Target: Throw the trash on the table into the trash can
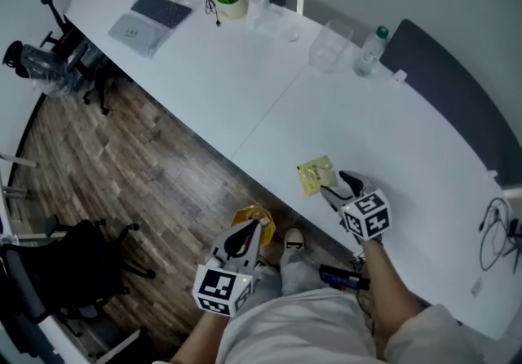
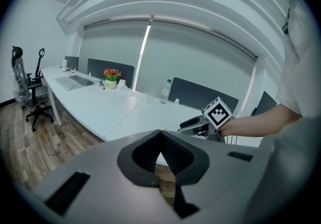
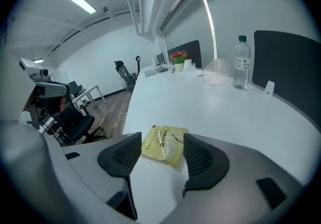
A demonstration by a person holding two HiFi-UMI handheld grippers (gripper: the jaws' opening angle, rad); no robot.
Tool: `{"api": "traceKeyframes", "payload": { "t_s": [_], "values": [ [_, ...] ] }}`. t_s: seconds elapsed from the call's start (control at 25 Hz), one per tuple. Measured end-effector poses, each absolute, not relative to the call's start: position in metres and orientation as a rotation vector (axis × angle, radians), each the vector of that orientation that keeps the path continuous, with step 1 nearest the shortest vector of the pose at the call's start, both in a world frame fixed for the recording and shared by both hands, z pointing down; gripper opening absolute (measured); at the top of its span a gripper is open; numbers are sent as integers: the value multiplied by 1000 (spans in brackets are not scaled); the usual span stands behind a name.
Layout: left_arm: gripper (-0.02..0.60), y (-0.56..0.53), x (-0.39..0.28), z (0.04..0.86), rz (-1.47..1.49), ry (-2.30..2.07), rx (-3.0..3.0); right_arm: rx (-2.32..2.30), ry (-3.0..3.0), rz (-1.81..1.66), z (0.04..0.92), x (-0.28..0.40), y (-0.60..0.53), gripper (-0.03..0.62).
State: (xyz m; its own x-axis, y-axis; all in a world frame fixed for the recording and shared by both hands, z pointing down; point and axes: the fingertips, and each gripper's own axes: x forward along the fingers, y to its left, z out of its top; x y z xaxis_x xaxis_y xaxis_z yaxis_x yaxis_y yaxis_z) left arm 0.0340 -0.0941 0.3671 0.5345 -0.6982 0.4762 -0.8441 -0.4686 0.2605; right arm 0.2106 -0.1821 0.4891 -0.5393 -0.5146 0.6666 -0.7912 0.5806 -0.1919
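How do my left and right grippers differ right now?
The left gripper has its fingers together; the right gripper has them apart. The left hangs over the floor beside the table; the right is over it, with the yellow wrapper lying between its fingers, ungripped. Each carries a marker cube.

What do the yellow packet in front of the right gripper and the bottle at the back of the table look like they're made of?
Yellow packet: most likely thin plastic film; it has glossy highlights and creases, and lies flat and limp on the table.
Bottle: clear plastic by the look, with a see-through body and a green screw cap; glass cannot be ruled out.
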Motion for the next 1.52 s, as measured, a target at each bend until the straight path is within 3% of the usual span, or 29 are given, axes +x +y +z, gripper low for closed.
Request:
{"api": "traceKeyframes", "payload": {
  "t_s": [0.6, 0.64, 0.72, 0.8, 0.88, 1.52],
  "values": [
    [2, -105, 28, 393, 465, -1287, 2249, 943, -2148, 759, 544, 211, -199, 261],
    [2, -105, 28, 393, 463, -1290, 2252, 937, -2138, 753, 545, 212, -198, 251],
    [2, -106, 29, 392, 451, -1294, 2257, 927, -2119, 748, 547, 214, -196, 148],
    [2, -104, 29, 391, 451, -1296, 2259, 937, -2117, 749, 546, 215, -194, 88],
    [2, -101, 27, 391, 458, -1295, 2254, 956, -2126, 747, 543, 216, -193, 60],
    [2, -90, 7, 364, 332, -1369, 2264, 992, -2215, 700, 486, 205, -182, 51]
  ]
}}
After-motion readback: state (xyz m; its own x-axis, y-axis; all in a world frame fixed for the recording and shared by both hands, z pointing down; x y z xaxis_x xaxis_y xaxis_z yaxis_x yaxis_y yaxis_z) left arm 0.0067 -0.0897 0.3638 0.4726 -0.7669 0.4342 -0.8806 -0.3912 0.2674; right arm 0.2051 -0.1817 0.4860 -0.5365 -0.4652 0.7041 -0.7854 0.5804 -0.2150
